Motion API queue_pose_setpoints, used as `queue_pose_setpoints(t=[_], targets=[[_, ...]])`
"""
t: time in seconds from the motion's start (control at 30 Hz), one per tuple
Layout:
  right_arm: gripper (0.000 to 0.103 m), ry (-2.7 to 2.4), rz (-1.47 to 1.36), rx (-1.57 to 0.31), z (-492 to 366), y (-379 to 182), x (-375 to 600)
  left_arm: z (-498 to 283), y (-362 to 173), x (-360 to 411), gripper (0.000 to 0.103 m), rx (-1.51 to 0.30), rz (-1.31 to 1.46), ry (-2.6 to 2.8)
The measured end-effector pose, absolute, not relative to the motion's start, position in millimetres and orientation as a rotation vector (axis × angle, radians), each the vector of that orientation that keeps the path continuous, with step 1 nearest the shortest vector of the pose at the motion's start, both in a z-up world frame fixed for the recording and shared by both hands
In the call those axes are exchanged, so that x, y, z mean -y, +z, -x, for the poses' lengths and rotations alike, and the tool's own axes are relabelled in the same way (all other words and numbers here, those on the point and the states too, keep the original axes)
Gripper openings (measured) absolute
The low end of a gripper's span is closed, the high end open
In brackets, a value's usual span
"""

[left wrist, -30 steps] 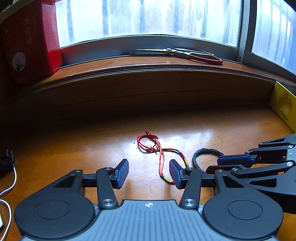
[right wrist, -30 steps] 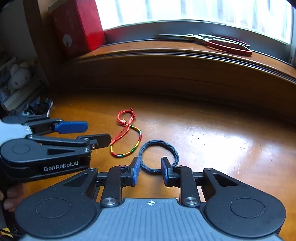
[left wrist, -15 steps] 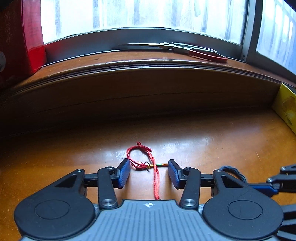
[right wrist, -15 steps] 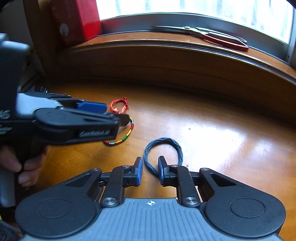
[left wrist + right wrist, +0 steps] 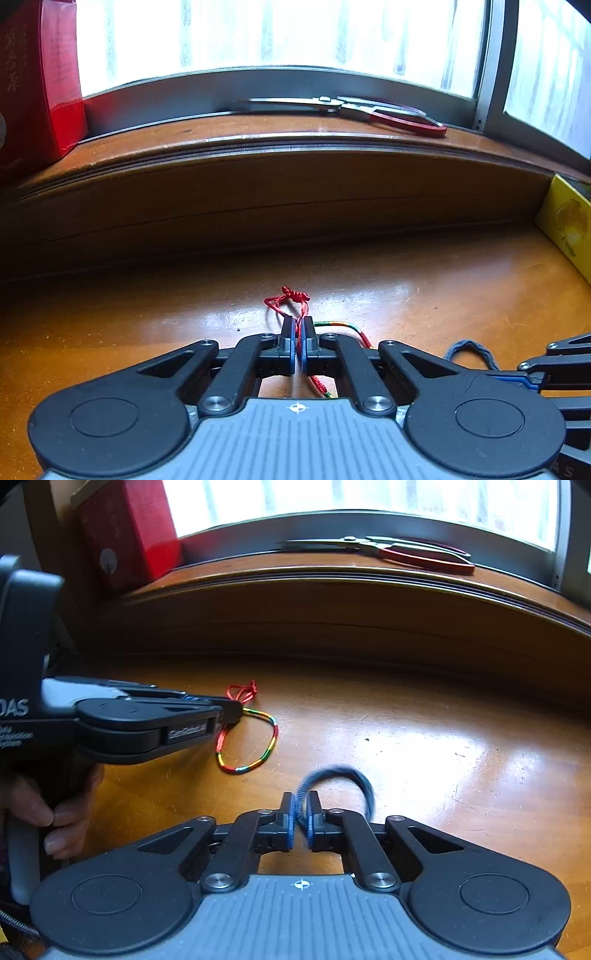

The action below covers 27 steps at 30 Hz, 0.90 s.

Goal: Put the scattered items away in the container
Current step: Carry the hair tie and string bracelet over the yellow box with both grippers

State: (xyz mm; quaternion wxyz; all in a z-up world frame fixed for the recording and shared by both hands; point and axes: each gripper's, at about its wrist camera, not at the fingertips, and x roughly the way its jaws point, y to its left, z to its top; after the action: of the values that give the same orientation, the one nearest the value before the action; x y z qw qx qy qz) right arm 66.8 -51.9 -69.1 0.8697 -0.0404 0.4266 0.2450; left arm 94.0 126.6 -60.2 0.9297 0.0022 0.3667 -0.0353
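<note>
Cord bracelet (image 5: pixel 258 738): red with a rainbow-banded section, lying on the wooden tabletop (image 5: pixel 424 738) below the window ledge — you have it pinched in the left gripper (image 5: pixel 298 345) near the red knotted end.
Hair tie (image 5: pixel 343 775): dark blue fabric loop, just right of the bracelet on the same tabletop; the right gripper (image 5: pixel 300 825) is clamped on its near side, and the loop looks blurred.
Handling, bracelet: judge it very light and fully limp. It will dangle and swing, so lift slowly. A grip beside the knot is less likely to slip than one on smooth cord.
Handling, hair tie: soft, elastic, light — it will compress between the pads; neither item looks fragile.
Container: a yellow box edge (image 5: pixel 569 225) shows at the far right of the left view; you cannot tell whether it is the target.
Writing: "DAS" and a partly blurred "GenRobot.AI" on the left gripper body; Chinese characters on the red box (image 5: pixel 33 85), not legible.
Ledge: red-handled scissors (image 5: pixel 369 110).
</note>
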Motion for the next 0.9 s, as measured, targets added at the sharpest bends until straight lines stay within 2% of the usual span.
queue_pose_setpoints(t=[0.37, 0.9], targets=[[0.006, 0.478, 0.015, -0.858, -56.6, -57.5, 74.1, -68.9, -27.4, -106.2, 0.003, -0.678, -0.028, -0.136], [0.005, 0.344, -0.144, -0.746, -26.6, -16.0, 145.4, -47.4, 9.0, -26.1, 0.003, -0.586, -0.108, -0.304]])
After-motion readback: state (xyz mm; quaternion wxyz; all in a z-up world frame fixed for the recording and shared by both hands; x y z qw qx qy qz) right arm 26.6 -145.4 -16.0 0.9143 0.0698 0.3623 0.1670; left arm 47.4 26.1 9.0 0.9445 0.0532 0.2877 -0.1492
